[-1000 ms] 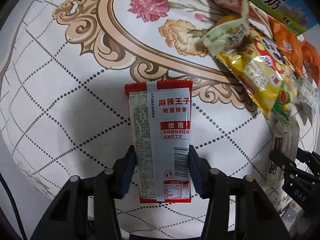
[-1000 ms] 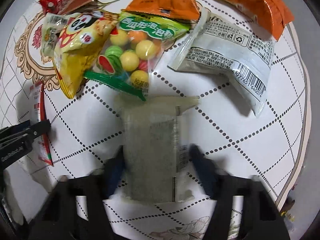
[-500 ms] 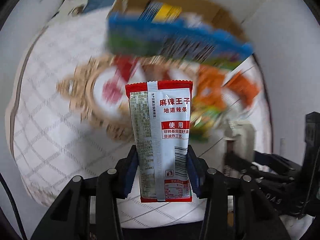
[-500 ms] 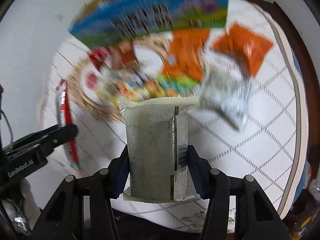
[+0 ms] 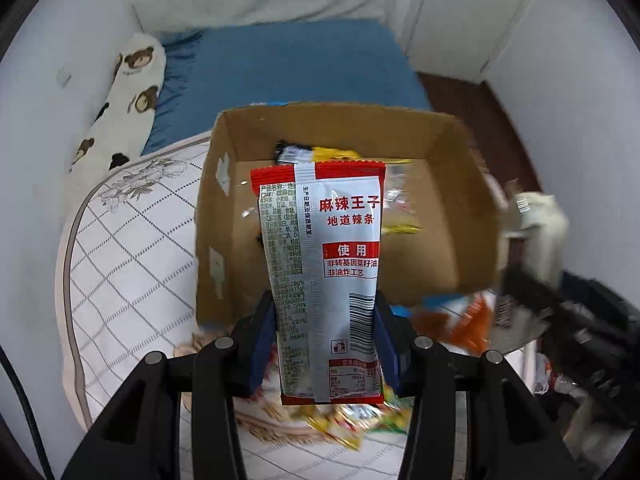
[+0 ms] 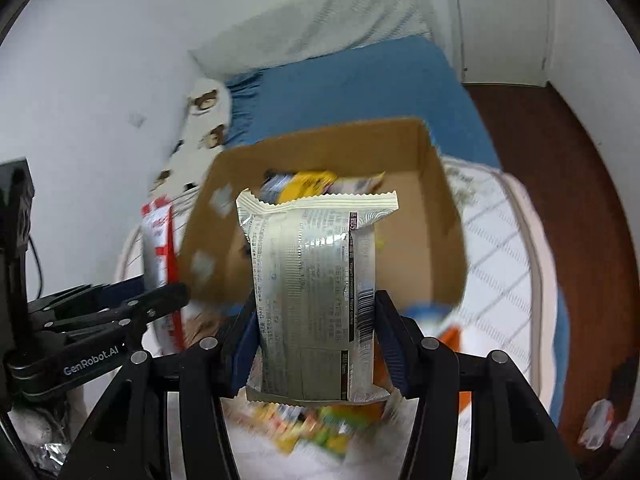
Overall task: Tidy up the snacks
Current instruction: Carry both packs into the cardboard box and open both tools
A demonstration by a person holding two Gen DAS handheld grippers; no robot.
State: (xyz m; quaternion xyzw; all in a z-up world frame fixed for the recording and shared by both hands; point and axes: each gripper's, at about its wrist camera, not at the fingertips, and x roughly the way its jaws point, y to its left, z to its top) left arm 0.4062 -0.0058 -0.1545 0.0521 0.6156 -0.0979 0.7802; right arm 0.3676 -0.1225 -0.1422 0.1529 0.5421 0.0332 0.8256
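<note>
Left gripper [image 5: 324,344] fingers clamp the red-and-silver packet [image 5: 320,276]; right gripper [image 6: 316,344] fingers clamp the pale grey packet [image 6: 316,292]; both packets upright, long axes pointing toward the cardboard box [image 5: 452,208]

Red-white snack packet [image 5: 320,280] upright, silver-grey packet [image 6: 316,300] upright, open cardboard box [image 5: 460,168] beyond

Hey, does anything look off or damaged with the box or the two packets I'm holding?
The cardboard box has pale torn patches on its left inner wall. Otherwise nothing stands out: the red-and-silver packet and the pale packet look intact in their grippers.
</note>
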